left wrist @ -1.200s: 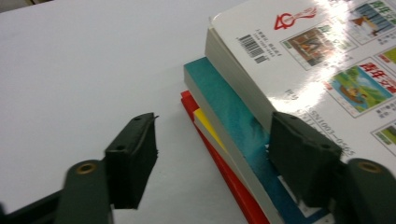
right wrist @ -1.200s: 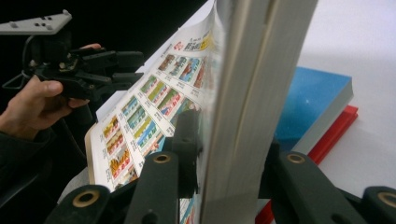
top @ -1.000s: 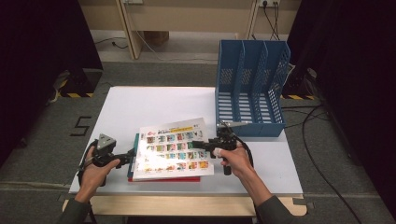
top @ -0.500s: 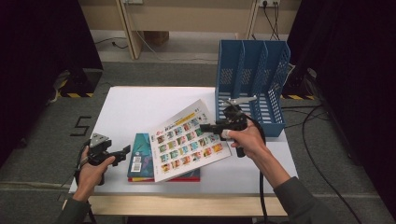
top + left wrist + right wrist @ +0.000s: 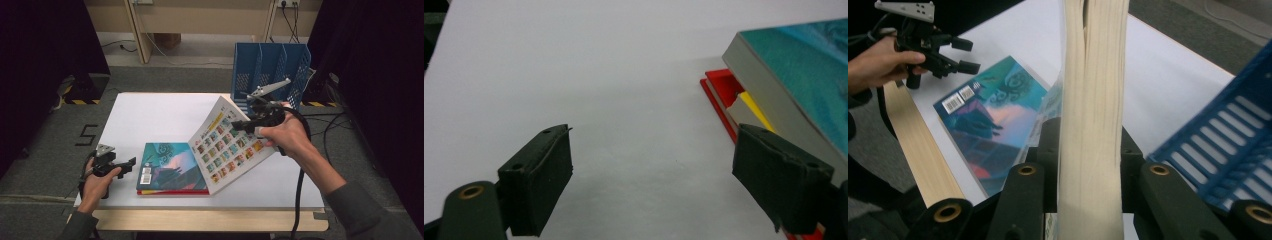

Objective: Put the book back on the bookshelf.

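A white book with a grid of small pictures on its cover [image 5: 227,145] hangs tilted above the table, lower corner near the stack. My right gripper [image 5: 239,125] is shut on its upper right edge; in the right gripper view the cream page block [image 5: 1093,100] stands pinched between the jaws of my right gripper [image 5: 1090,150]. A teal book [image 5: 170,167] lies on a red book [image 5: 172,192]. My left gripper [image 5: 131,165] is open, low over the table just left of that stack. Between the jaws of my left gripper [image 5: 659,185] there is bare tabletop, with the teal book [image 5: 804,65] at right.
A blue file rack [image 5: 270,70] with several slots stands at the table's back right, just behind my right hand. The white table [image 5: 160,115] stretches bare to the back left. A yellow-edged item [image 5: 754,107] sits between the teal and red books.
My right gripper has risen with the white book, lifting it off the stack and tilting it, so the teal book now shows. My left gripper shifted slightly left and lower.
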Motion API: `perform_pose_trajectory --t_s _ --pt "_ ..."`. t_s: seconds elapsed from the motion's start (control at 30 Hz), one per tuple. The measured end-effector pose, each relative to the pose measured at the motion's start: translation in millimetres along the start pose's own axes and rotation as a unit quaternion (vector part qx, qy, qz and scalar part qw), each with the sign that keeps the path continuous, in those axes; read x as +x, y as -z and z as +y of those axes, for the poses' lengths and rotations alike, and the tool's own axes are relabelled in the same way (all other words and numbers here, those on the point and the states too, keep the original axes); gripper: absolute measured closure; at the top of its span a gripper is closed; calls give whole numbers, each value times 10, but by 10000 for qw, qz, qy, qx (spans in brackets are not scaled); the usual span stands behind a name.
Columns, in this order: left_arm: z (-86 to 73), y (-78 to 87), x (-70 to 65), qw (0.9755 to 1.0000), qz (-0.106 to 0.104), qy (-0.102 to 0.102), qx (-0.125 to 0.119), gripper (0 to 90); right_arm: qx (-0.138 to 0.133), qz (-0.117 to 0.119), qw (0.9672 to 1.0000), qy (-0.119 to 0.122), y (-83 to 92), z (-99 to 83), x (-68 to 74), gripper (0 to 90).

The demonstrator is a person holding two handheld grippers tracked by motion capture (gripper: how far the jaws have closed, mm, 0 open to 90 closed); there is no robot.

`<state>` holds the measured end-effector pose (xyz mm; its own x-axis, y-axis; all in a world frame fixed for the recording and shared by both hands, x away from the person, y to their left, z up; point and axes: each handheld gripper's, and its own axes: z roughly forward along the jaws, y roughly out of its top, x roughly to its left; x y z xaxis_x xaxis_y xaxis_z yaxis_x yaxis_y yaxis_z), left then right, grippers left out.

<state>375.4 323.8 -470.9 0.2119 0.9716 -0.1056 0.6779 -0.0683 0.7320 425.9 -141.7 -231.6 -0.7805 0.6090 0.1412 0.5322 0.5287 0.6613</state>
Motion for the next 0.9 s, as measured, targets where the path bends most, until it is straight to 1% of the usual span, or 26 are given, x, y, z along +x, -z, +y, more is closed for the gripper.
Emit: perform_pose_trajectory --t_s 0.03,0.07,0.1,0.13,0.17,0.23,0.33,0.37,0.43,0.5,0.57,0.6,0.63,0.67,0.7,0.8,0.83,0.87,0.9 --pt "-19 -30 -24 9997 -30 -173 173 156 20 -107 9999 62 80 14 9 738" --pt "-19 -30 -24 9997 -30 -173 173 156 20 -107 9999 62 80 14 9 738" --pt "-50 -82 -52 9981 -85 -411 440 156 60 -137 9998 98 113 20 14 737" --pt "-70 -99 -60 9977 -66 -525 427 147 149 -292 9993 189 172 24 27 738" --pt "-67 -97 -51 9978 -107 -476 445 138 265 -429 9983 288 205 24 34 738" --pt "-69 -99 -48 9978 -121 -486 439 137 384 -587 9969 349 249 10 25 737" --pt "-78 -99 -49 9979 -123 -489 411 137 490 -767 9953 339 303 -23 -17 736" --pt "-83 -99 -48 9980 -122 -494 387 135 591 -831 9944 284 336 -62 -46 736" --pt "-87 -99 -46 9980 -126 -498 371 134 619 -842 9941 297 343 -76 -63 736" --pt "-98 -98 -45 9982 -132 -487 335 134 705 -822 9940 173 333 -143 -116 736" --pt "-98 -98 -45 9982 -134 -487 333 133 737 -806 9939 149 323 -159 -127 736" --pt "-98 -98 -45 9982 -134 -486 333 133 819 -748 9937 133 296 -187 -142 735" --pt "-98 -98 -45 9982 -133 -487 332 133 927 -728 9929 149 250 -213 -157 735" --pt "-98 -98 -45 9982 -133 -487 332 133 927 -728 9929 149 250 -213 -157 735" --pt "-100 -98 -44 9982 -132 -490 325 133 1008 -718 9922 146 202 -234 -165 734" --pt "-101 -98 -44 9982 -132 -490 324 133 1034 -706 9921 122 186 -215 -184 732" --pt "-100 -99 -44 9982 -137 -482 320 133 1048 -684 9921 112 172 -208 -192 731" --pt "-101 -98 -43 9982 -135 -488 324 133 1064 -668 9921 51 160 -199 -194 729" --pt "-101 -98 -43 9982 -136 -487 323 133 1117 -614 9918 68 126 -178 -195 723"
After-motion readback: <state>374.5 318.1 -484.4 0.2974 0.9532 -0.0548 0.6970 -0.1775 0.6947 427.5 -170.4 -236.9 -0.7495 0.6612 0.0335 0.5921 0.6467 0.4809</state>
